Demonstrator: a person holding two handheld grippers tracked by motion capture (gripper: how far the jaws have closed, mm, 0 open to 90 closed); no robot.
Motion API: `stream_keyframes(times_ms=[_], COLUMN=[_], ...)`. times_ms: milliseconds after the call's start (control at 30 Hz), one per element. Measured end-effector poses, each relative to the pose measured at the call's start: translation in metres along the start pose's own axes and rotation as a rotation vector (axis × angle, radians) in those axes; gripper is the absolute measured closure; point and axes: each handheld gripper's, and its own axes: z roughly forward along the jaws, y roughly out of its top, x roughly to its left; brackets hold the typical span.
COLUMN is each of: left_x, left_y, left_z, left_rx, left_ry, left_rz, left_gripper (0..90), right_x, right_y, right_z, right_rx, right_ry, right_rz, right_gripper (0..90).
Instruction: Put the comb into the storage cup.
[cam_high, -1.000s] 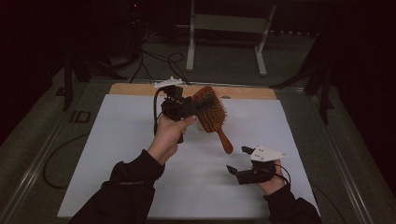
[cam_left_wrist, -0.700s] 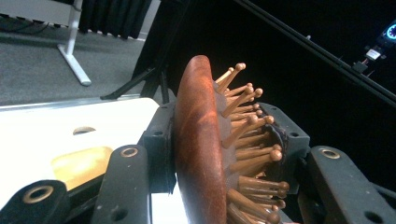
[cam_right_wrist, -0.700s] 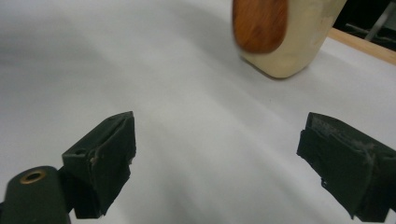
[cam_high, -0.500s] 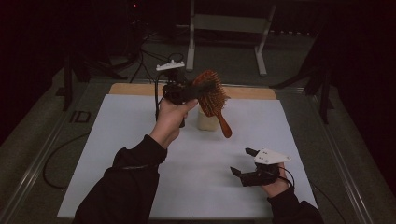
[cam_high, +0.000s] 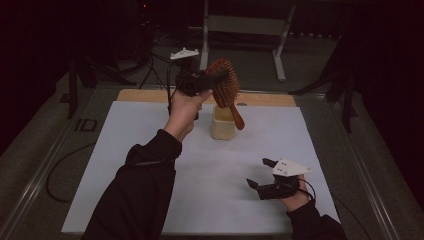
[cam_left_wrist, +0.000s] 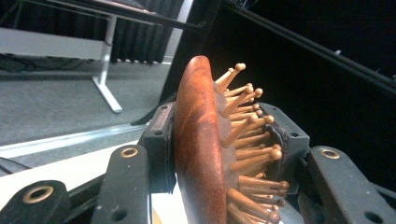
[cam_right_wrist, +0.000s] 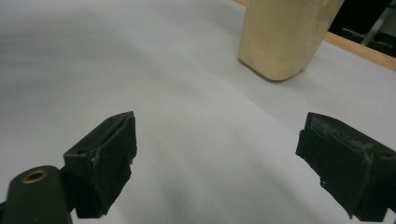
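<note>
My right gripper (cam_right_wrist: 215, 163) hangs low over the white table sheet (cam_right_wrist: 140, 70), jaws spread wide with nothing between them — ahead stands a cream container (cam_right_wrist: 285, 37), near the sheet's wooden edge (cam_right_wrist: 359, 51).

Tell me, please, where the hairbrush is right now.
In the high view, the hairbrush is held aloft in the left gripper, above the cream container.
</note>
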Motion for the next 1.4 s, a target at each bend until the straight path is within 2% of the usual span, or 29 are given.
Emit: stream_keyframes(times_ms=[167, 300, 400, 567, 600, 700, 833, 967, 1100, 1200, 1400], left_x=[0.007, 0.01, 0.015, 0.021, 0.023, 0.028, 0.03, 0.034, 0.035, 0.037, 0.038], left_y=[0.009, 0.015, 0.016, 0.016, 0.015, 0.013, 0.01, 0.005, 0.001, -0.003, -0.009], left_z=[0.002, 0.004, 0.004, 0.008, 0.009, 0.012, 0.017, 0.021, 0.025, 0.027, 0.033], left_rx=[-0.019, -0.022, -0.033, -0.014, -0.014, -0.01, 0.004, 0.004, 0.023, 0.02, 0.036], left_ry=[0.027, 0.064, 0.079, 0.12, 0.126, 0.127, 0.135, 0.14, 0.147, 0.14, 0.141], left_rz=[-0.004, 0.019, 0.019, 0.045, 0.036, 0.026, 0.04, 0.024, 0.037, 0.016, 0.027], left_gripper=[53.5, 53.5, 53.5, 53.4, 53.4, 53.5, 53.4, 53.4, 53.4, 53.4, 53.3], right_x=[-0.001, -0.002, -0.002, -0.002, -0.002, -0.002, -0.002, -0.003, -0.003, -0.003, -0.003], right_y=[-0.001, -0.001, -0.001, 0.0, 0.0, 0.0, -0.001, -0.002, -0.002, -0.002, -0.002], right_z=[0.0, -0.001, -0.001, -0.002, -0.002, -0.002, -0.002, -0.002, -0.002, -0.001, -0.001], right_rx=[0.005, 0.002, -0.006, -0.014, -0.014, -0.017, -0.014, -0.013, -0.017, -0.019, -0.017], right_ry=[0.003, 0.003, -0.001, -0.006, -0.005, -0.005, -0.006, 0.0, 0.004, 0.007, 0.004], right_rz=[-0.011, -0.015, -0.003, -0.004, -0.004, -0.005, -0.005, -0.011, -0.007, -0.007, -0.02], right_gripper=[11.3, 11.3, 11.2, 11.2, 11.2, 11.2, 11.3, 11.3, 11.3, 11.3, 11.3])
